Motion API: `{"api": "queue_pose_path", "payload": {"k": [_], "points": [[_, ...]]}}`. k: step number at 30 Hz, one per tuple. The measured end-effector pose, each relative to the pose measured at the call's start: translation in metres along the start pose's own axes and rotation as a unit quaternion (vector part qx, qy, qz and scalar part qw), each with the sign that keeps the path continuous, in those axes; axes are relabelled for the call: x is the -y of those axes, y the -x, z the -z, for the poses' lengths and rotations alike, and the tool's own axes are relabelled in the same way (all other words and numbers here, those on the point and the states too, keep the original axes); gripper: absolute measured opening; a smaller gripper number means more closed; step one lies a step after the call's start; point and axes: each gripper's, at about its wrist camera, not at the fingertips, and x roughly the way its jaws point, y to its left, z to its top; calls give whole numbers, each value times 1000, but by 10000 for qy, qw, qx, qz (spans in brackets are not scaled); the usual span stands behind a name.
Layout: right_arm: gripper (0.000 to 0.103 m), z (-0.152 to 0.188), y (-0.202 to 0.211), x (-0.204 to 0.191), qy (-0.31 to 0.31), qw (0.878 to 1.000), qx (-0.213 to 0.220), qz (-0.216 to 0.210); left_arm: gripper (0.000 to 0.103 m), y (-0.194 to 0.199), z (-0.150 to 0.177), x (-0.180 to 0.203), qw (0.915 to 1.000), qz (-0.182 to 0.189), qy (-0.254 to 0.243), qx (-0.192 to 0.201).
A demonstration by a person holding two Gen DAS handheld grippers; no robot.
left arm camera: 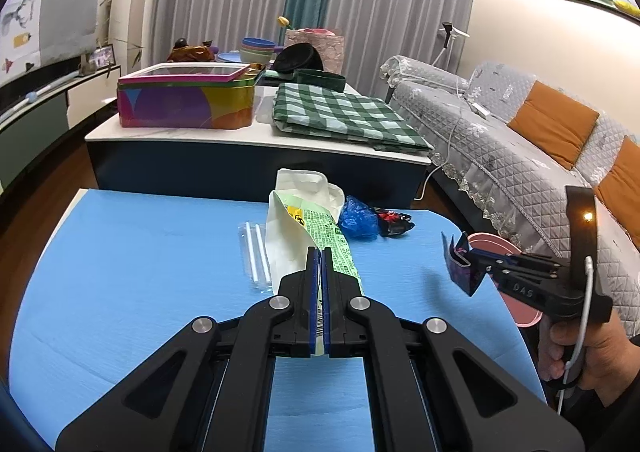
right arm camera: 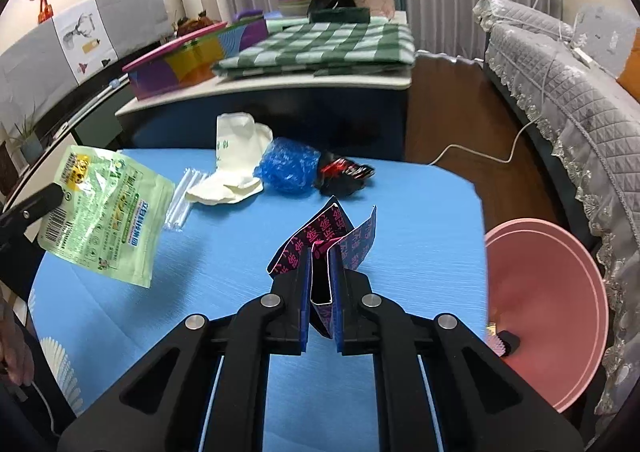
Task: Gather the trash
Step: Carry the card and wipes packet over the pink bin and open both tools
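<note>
Claws both clamped: left claw point(left arm camera: 321, 252) grips green packet point(right arm camera: 102, 212), right claw point(right arm camera: 323, 252) grips purple wrapper point(right arm camera: 320, 236), both above blue bench point(left arm camera: 140, 252).

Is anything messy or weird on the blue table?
Yes: trash lies scattered at the blue table's far edge: a crumpled white bag, a scrunched blue wrapper, a black-and-red wrapper and clear-wrapped straws. Nothing looks spilled.

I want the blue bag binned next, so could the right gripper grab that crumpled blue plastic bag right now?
Probably not yet. The right gripper is shut on a purple wrapper. The blue plastic bag lies unobstructed on the blue table, so dropping the wrapper into the pink bin should free it.
</note>
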Motion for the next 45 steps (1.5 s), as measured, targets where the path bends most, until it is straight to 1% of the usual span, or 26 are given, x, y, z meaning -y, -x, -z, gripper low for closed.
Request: {"api": "queue_pose_path", "payload": {"k": [19,25,33,41,45], "points": [[9,6,83,23,30,9970,715,279,2,9,5,36,9996,113,-251,12],[9,5,105,36,16,9945,931,481,2,5,6,49,9994,207,-290,-44],[9,-1,130,70,-225,9899,1180,756,2,-2,3,78,9980,397,-484,-74],[9,-7,142,102,-320,9863,1199,1085,2,-20,-3,108,9966,598,-553,-153],[9,-9,149,120,-429,9819,1284,1325,2,-29,-6,129,9952,716,-637,-179]]}}
